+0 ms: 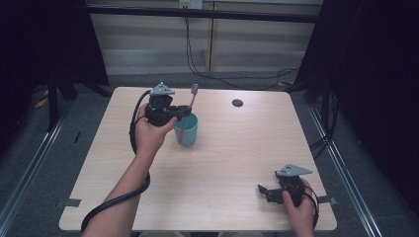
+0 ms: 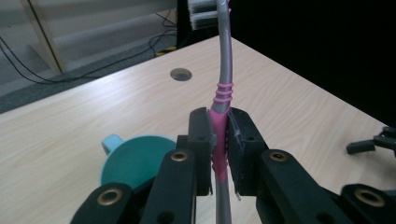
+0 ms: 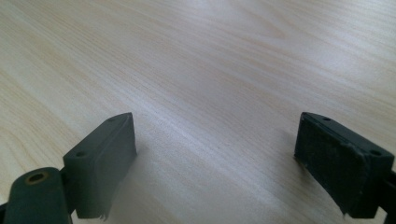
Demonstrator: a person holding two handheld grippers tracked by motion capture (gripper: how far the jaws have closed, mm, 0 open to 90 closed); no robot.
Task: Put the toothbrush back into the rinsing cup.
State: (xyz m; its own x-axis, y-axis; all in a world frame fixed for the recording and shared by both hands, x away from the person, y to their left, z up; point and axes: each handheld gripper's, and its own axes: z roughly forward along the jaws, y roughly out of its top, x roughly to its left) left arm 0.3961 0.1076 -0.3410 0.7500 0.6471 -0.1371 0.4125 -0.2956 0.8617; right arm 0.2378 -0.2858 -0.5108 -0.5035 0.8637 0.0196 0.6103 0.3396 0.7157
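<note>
The left gripper [image 2: 219, 140] is clamped on the pink part of a toothbrush [image 2: 224, 70] handle, holding it nearly upright with the bristles on top. In the high view the brush [image 1: 188, 116] stands over a teal cup [image 1: 189, 132] left of the table's [image 1: 222, 197] centre, its lower end inside the cup or just at the rim; the angle is too shallow to say whether it touches the bottom. The left gripper view shows the cup [image 2: 135, 158] below and to the left of the jaws.

The right gripper [image 1: 272, 190] rests low at the near right corner, well apart from the cup, its jaws wide with nothing between them and bare wood ahead.

The step in hand looks like standing the brush in the cup, or lifting it out. If placing, the next move calls for lowering until the handle rests inside, then opening the jaws gently so the brush leans on the rim without tipping the light cup.
</note>
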